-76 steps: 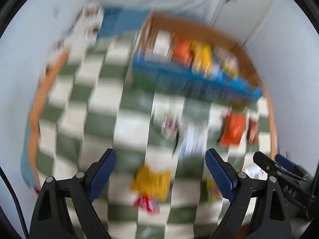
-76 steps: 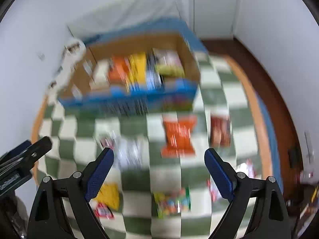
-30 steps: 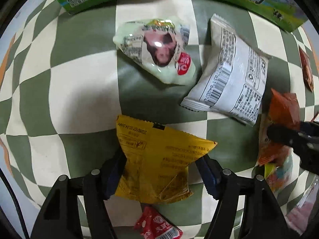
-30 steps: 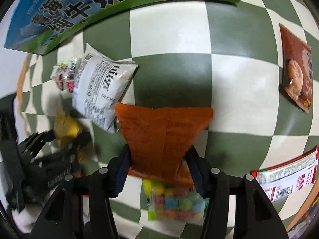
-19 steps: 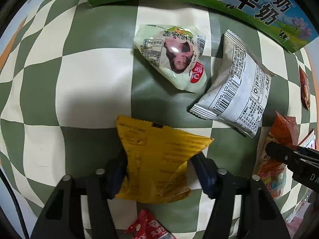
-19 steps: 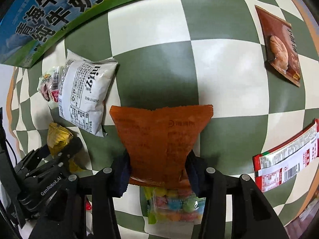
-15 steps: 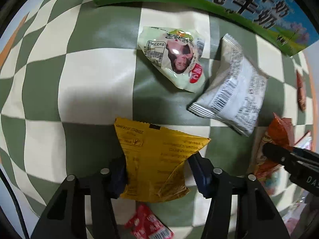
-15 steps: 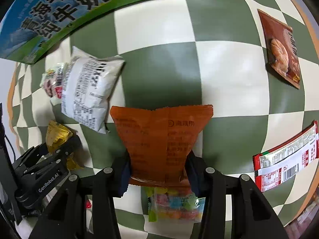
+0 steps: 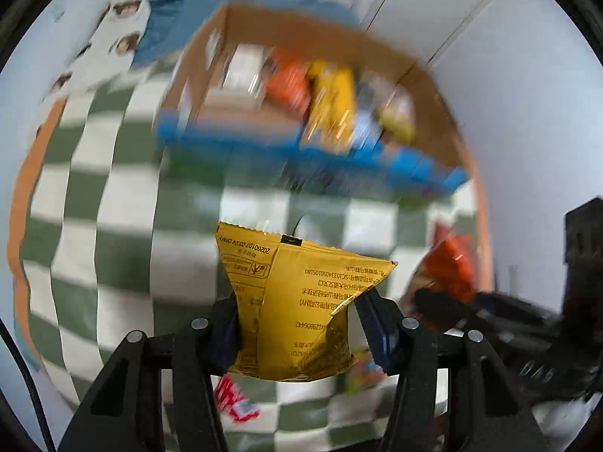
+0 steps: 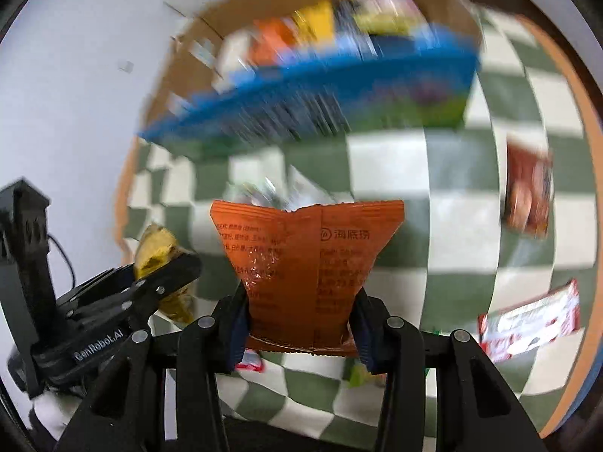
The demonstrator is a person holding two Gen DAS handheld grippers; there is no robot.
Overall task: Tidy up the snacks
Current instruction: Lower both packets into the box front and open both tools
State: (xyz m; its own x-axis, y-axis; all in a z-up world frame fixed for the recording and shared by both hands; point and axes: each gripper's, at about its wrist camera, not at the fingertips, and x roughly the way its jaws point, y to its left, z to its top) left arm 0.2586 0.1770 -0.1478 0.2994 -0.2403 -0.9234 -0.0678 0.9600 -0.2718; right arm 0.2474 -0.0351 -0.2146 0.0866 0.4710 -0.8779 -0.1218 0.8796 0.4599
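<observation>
My left gripper (image 9: 297, 324) is shut on a yellow snack bag (image 9: 297, 293) and holds it above the green-and-white checkered cloth (image 9: 113, 233). My right gripper (image 10: 301, 320) is shut on an orange snack bag (image 10: 305, 260), also lifted. The cardboard box (image 9: 301, 86) with a blue front stands ahead, blurred, with orange and yellow packets inside; it also shows in the right wrist view (image 10: 309, 86). The left gripper with its yellow bag (image 10: 158, 252) shows at the left of the right wrist view. The orange bag (image 9: 448, 263) shows at the right of the left wrist view.
On the cloth lie a brown packet (image 10: 527, 192), a red-and-white packet (image 10: 527, 320), a small red packet (image 9: 233, 399) and a white bag (image 10: 286, 192) behind the orange one. White walls surround the table, with its orange edge (image 9: 22, 188) at the left.
Both grippers have lifted their bags off the cloth and tilted up, so the box now fills the upper view. The scene is motion-blurred.
</observation>
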